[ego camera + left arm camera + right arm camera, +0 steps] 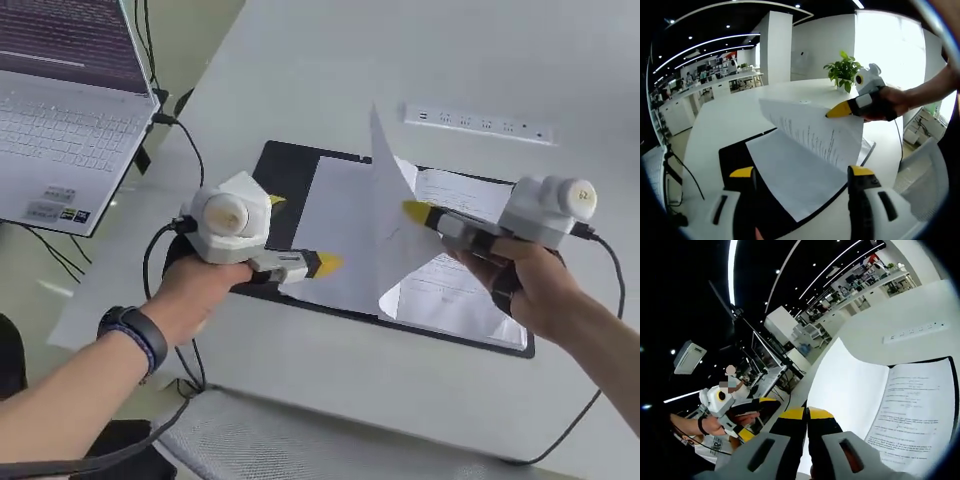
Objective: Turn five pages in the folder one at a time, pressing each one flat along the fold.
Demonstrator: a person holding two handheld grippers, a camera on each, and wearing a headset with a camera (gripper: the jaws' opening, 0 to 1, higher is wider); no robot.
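Observation:
A black folder [278, 168] lies open on the white table. One white page [398, 250] stands lifted above the fold, and my right gripper [416, 212] is shut on its edge from the right. In the right gripper view the jaws [805, 414] are closed on that sheet [850, 375], with a printed page [912, 400] lying flat beside it. My left gripper [300, 232] hovers open over the folder's left side. Its yellow fingertips [742, 172] straddle the flat left page [790, 185], apart from the lifted page [810, 130].
An open laptop [60, 110] sits at the far left with cables [190, 150] running toward the folder. A white power strip [478, 123] lies behind the folder. The table's front edge runs just below the folder. A potted plant [842, 72] stands beyond.

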